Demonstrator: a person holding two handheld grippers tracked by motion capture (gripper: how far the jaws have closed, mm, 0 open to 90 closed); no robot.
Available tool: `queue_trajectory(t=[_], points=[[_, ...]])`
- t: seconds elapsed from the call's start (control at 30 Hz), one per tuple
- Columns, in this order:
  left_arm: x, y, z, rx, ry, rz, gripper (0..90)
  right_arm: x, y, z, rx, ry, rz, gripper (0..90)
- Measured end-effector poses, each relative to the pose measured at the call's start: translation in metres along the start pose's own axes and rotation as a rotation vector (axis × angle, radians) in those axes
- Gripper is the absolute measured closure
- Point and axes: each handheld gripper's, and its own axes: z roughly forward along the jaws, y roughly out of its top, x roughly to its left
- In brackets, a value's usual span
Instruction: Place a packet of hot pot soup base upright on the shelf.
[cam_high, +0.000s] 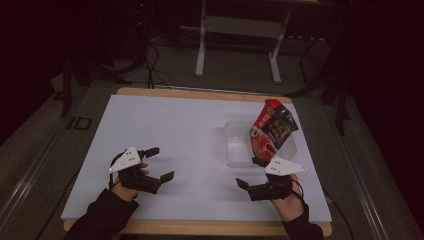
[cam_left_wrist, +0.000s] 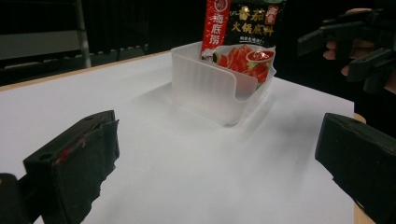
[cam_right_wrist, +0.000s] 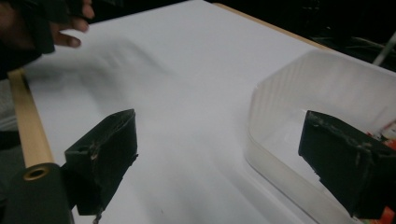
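High view: a white table top (cam_high: 190, 135) with a wooden edge fills the centre of the frame; a clear plastic bin (cam_high: 235, 150) sits right of centre, and a red-and-black food packet (cam_high: 272, 127) stands tilted in it, leaning toward the upper right; the left gripper (cam_high: 159, 162) lies at lower left, jaws spread wide apart and holding nothing; the right gripper (cam_high: 248, 172) lies at lower right, just below the bin, jaws likewise released and empty. Left gripper view: bin (cam_left_wrist: 210, 86) in the upper centre, packet (cam_left_wrist: 240, 32) upright inside it, printed face toward the camera; other hand at upper right. Right gripper view: bin wall (cam_right_wrist: 280, 88) at right, one jaw in front of the bin's interior; image blurred at upper left.
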Motion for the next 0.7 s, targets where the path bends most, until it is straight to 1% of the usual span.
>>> queue_trajectory(t=[0.03, 0.13, 0.23, 0.27, 0.37, 0.4, 0.5, 0.7], points=[[0.000, 0.000, 0.000, 0.001, 0.000, 0.001, 0.1, -0.001, -0.001, 0.000, 0.005, -0.003, -0.005, 11.6], [0.000, 0.000, 0.000, 0.000, -0.001, -0.001, 0.1, -0.002, -0.006, -0.002, 0.020, -0.001, 0.000, 11.6], [0.001, -0.001, 0.000, -0.001, -0.001, -0.005, 0.1, -0.003, -0.007, -0.003, 0.021, -0.003, 0.005, 11.5], [0.001, -0.001, 0.000, 0.000, -0.001, -0.006, 0.1, -0.005, -0.011, -0.005, 0.028, -0.013, 0.010, 11.5], [0.001, -0.001, -0.001, 0.001, -0.002, -0.004, 0.1, -0.006, -0.015, -0.008, 0.023, -0.018, 0.014, 11.6], [0.001, -0.001, -0.001, 0.001, -0.002, -0.004, 0.1, -0.007, -0.016, -0.009, 0.025, -0.022, 0.006, 11.5], [0.001, -0.002, 0.000, 0.006, -0.003, 0.000, 0.1, -0.009, -0.022, -0.010, 0.024, -0.025, 0.004, 11.6], [0.000, -0.003, 0.000, 0.012, -0.007, 0.007, 0.1, -0.015, -0.030, -0.017, 0.017, -0.040, 0.019, 11.7]])
